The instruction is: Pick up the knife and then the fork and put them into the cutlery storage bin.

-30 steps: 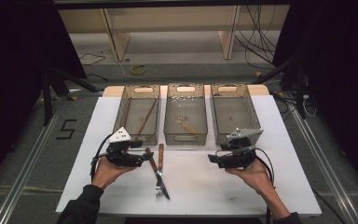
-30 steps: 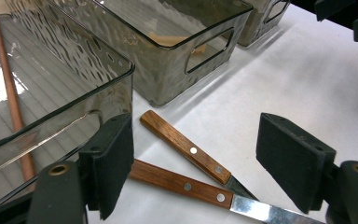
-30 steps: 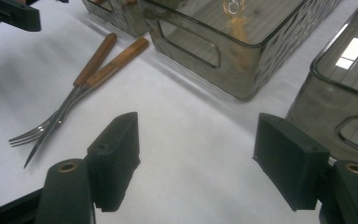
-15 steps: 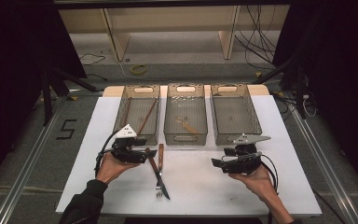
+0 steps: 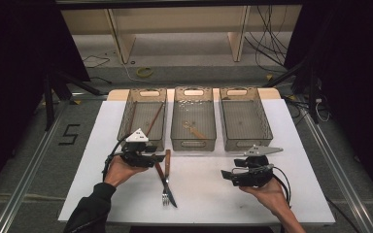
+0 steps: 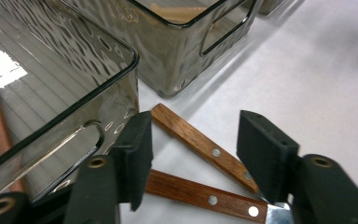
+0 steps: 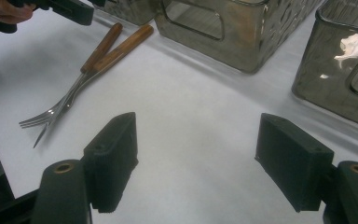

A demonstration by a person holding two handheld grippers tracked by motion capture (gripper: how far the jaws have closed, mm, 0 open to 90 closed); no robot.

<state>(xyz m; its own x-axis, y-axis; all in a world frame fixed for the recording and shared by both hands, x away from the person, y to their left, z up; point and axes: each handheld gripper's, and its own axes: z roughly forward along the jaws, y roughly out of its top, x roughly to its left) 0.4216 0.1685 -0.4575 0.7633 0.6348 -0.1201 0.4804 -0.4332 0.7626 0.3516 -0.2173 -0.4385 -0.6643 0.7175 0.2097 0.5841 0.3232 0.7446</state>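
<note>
Two pieces of cutlery lie crossed on the white surface (image 5: pixel 281 121), low and left of centre in the high view: a fork (image 5: pixel 165 174) and a knife (image 5: pixel 164 183), each with a warm brown wooden handle fixed by small metal rivets and a bright steel working end. The handles point up toward the bins and meet in a narrow V, and the fork's tines and the knife's blade tip lie close together toward the bottom of the frame.

The left hand-held gripper (image 5: pixel 151 159) sits just left of the handles, lying level. In the left gripper view its black jaws stand apart on either side of the two handles, which lie between them on the surface; the jaws have just been closing, but the pads do not yet press on the wood. The left bin (image 5: pixel 126 116), smoky and translucent, is close by in the upper left of that view, with a thin brown stick (image 5: pixel 154 118) inside it.

The right hand-held gripper (image 5: pixel 227 175) sits at lower right of the high view, well apart from the cutlery, its jaws wide apart over bare white surface. The middle bin (image 5: pixel 177 116) and the right bin (image 5: pixel 264 116) stand in a row behind it.
</note>
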